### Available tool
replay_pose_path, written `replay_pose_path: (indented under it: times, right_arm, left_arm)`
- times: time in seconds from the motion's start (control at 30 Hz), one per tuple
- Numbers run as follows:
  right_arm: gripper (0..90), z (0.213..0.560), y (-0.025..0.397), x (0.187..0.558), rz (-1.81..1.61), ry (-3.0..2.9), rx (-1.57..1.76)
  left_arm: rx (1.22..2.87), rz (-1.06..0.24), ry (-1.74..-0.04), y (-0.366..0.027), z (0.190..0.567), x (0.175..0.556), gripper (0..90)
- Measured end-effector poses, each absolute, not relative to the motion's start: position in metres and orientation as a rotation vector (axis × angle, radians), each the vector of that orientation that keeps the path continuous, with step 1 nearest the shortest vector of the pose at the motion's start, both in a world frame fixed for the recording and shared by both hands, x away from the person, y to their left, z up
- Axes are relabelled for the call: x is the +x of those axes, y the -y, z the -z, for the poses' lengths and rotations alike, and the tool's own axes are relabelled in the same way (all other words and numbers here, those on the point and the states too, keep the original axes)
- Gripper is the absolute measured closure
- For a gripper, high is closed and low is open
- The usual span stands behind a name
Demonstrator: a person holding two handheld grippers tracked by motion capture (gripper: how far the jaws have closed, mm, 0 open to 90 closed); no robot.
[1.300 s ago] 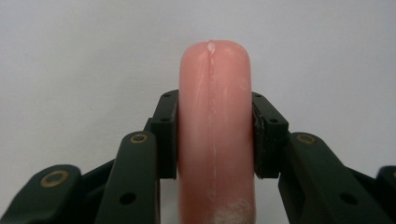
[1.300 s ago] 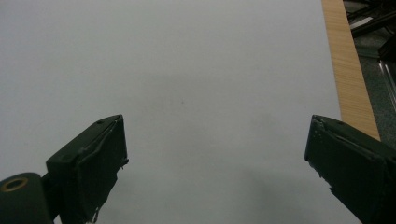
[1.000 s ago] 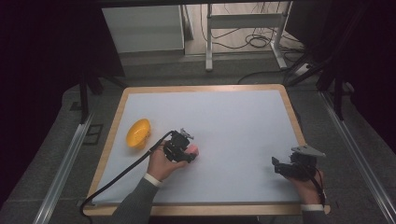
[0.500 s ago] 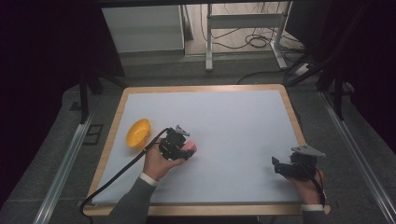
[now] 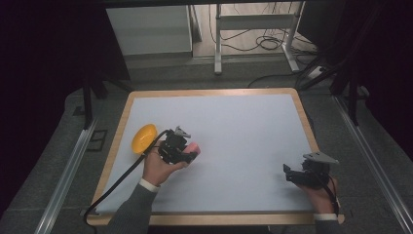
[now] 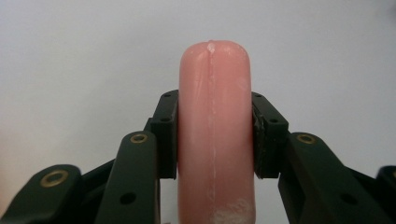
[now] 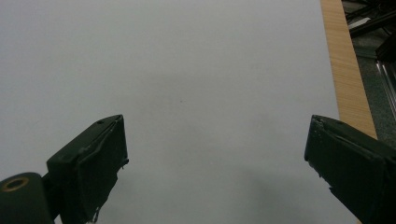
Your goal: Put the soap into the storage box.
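A smooth pink sausage-shaped piece (image 6: 214, 135) with a pale seam along it sits clamped between the jaws of the left gripper (image 6: 214, 135), both black pads pressing its sides and its rounded end poking out past their tips; in the high view it shows as a pink tip (image 5: 193, 147) ahead of that gripper (image 5: 187, 153). Just behind the gripper lies a glossy yellow-orange rounded object (image 5: 143, 138) near the edge of the white-topped, wood-rimmed bench (image 5: 243, 122). Well apart, the right gripper (image 7: 215, 163) hovers over bare white surface, its jaws spread wide with nothing between them.
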State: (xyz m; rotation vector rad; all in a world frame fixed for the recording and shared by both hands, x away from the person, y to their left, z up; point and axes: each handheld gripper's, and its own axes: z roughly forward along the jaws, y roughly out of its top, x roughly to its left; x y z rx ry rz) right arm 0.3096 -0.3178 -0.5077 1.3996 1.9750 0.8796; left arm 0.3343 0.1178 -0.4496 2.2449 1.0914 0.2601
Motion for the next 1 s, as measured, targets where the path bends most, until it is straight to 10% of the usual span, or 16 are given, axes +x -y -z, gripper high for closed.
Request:
replay_pose_path:
  times: [1.0]
  right_arm:
    - [5.6, 0.508, 0.319, 0.309, -0.873, -1.971, 1.404]
  left_arm:
    - [2.156, -0.353, -1.205, -0.176, 0.429, 0.335, 60.1]
